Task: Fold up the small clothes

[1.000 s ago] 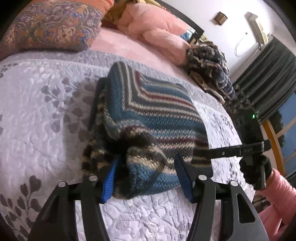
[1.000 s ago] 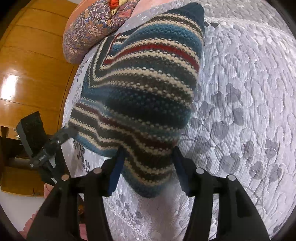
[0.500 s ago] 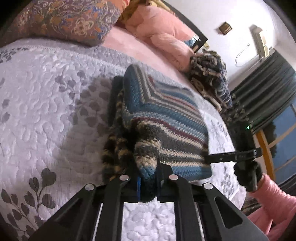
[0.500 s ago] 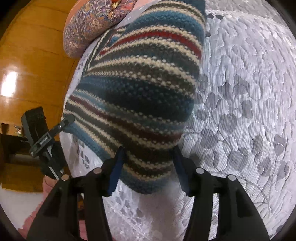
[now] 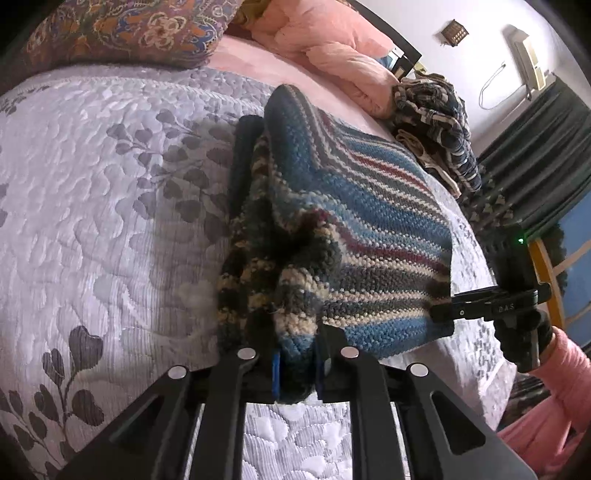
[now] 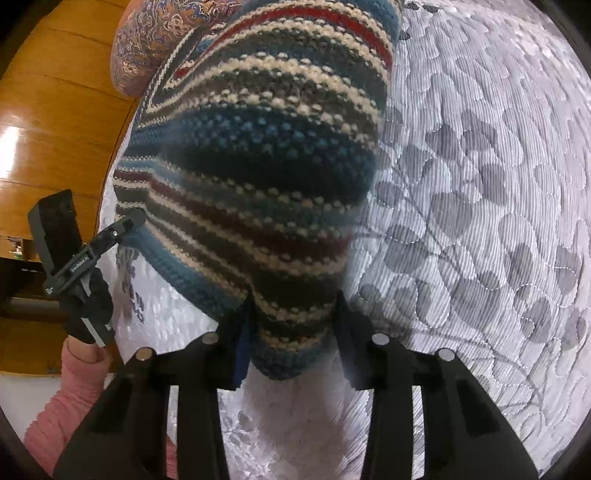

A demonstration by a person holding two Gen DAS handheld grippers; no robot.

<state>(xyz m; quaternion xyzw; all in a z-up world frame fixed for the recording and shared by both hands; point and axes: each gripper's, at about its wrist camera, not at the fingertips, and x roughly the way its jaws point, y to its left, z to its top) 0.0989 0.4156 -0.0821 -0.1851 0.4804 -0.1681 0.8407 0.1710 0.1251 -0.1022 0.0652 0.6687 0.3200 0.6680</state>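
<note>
Grey leafy bed cover [image 5: 92,221] fills most of view
Striped knit sweater [image 5: 351,229] lies folded on cover, near front edge of bed
Dark patterned clothes pile [image 5: 436,122] farther back, beside pink blanket [image 5: 332,48]
Left gripper [image 5: 297,363] pinches sweater's near bunched corner tight
Right gripper [image 6: 293,347] sits around other sweater corner; fingers wide, cannot tell if squeezing

Sweater [image 6: 258,184] top cut off — right claw [image 6: 291,350] pads partly hidden.

Folded sweater [image 5: 354,221] lies on the quilt [image 5: 110,221] (pillows [image 5: 122,26] behind), 1 clothes heap [image 5: 436,122] beyond it.
</note>
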